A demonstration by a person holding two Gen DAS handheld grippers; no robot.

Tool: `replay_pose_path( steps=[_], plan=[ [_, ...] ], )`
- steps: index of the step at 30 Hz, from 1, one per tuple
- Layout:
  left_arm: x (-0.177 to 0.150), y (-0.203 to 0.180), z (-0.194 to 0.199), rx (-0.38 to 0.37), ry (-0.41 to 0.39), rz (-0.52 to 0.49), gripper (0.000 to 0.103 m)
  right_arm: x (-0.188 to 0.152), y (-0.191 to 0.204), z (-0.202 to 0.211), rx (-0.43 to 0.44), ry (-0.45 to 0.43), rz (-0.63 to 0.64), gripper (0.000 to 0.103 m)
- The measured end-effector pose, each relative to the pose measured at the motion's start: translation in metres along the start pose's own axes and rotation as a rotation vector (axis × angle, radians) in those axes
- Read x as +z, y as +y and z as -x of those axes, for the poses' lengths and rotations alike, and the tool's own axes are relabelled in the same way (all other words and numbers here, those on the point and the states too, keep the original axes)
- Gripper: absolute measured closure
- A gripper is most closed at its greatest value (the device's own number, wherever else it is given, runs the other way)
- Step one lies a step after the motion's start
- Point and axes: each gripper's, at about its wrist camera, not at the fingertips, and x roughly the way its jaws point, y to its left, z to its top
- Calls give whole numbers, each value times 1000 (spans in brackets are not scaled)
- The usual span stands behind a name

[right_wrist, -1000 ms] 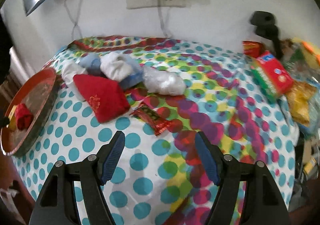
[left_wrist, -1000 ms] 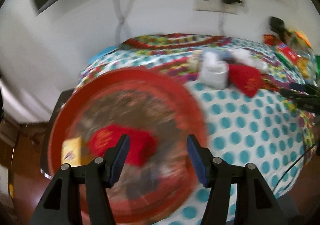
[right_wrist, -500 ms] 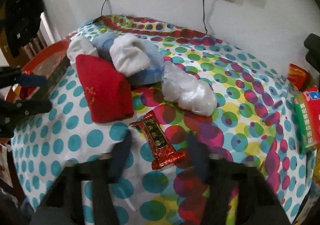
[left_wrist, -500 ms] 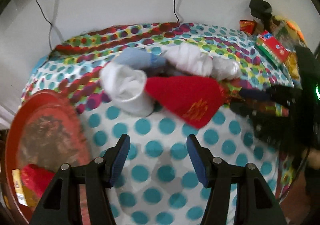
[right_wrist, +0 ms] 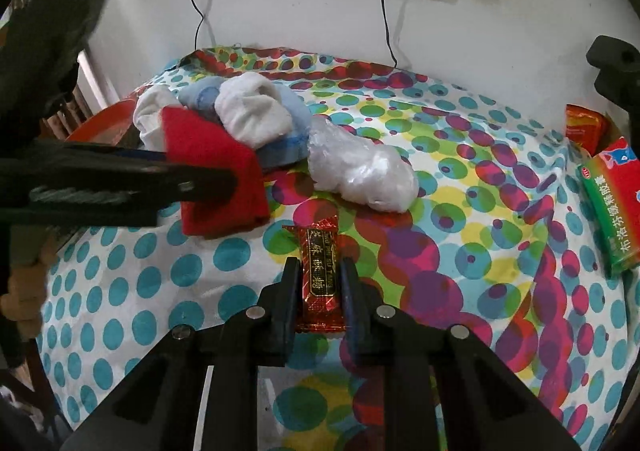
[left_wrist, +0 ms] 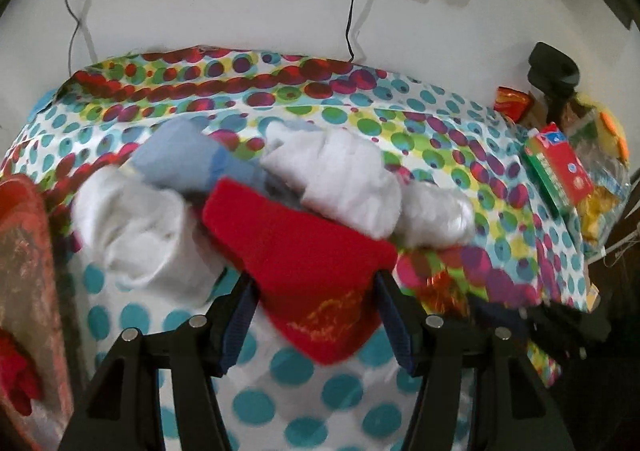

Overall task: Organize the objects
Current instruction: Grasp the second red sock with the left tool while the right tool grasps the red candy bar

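Observation:
A red cloth pouch with gold print (left_wrist: pixel 312 263) lies on the dotted tablecloth in front of a pile of white and blue socks (left_wrist: pixel 344 179). My left gripper (left_wrist: pixel 316 311) is open with its fingers on either side of the pouch's near end. It also shows in the right wrist view (right_wrist: pixel 224 175), with the left gripper's dark finger (right_wrist: pixel 120 179) against it. My right gripper (right_wrist: pixel 320 287) has closed in on a red candy bar wrapper (right_wrist: pixel 320 271), its fingers against both long edges.
A red round tray (left_wrist: pixel 24 271) with a red item sits at the table's left edge. A clear plastic bag (right_wrist: pixel 360 175) lies behind the candy bar. A red-green box (right_wrist: pixel 612 203) and snack packets (right_wrist: pixel 582 127) crowd the right side. The wall with sockets and cables is behind.
My left gripper swung from the red tray to the red pouch and now straddles it. My right gripper moved forward and closed on the candy bar.

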Motion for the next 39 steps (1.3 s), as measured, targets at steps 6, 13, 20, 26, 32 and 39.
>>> replay_pose_path(
  steps=[6, 13, 20, 26, 32, 39],
  plan=[
    [-2, -7, -3, 25, -19, -55, 42, 0, 0, 0, -7, 1, 4, 84],
    [-18, 1, 15, 5, -20, -99, 51, 0, 6, -2, -37, 0, 34, 84],
    [-42, 7, 47, 6, -67, -180, 52, -1, 11, -2, -82, 3, 65, 84],
    [-47, 22, 60, -77, -65, -222, 52, -2, 11, 0, -91, 1, 68, 84],
    [-24, 32, 63, -94, -31, -289, 52, -3, 10, 0, -92, 1, 49, 84],
    [-7, 32, 70, -67, -16, -330, 52, 0, 11, -1, -131, 8, -22, 83]
  ],
)
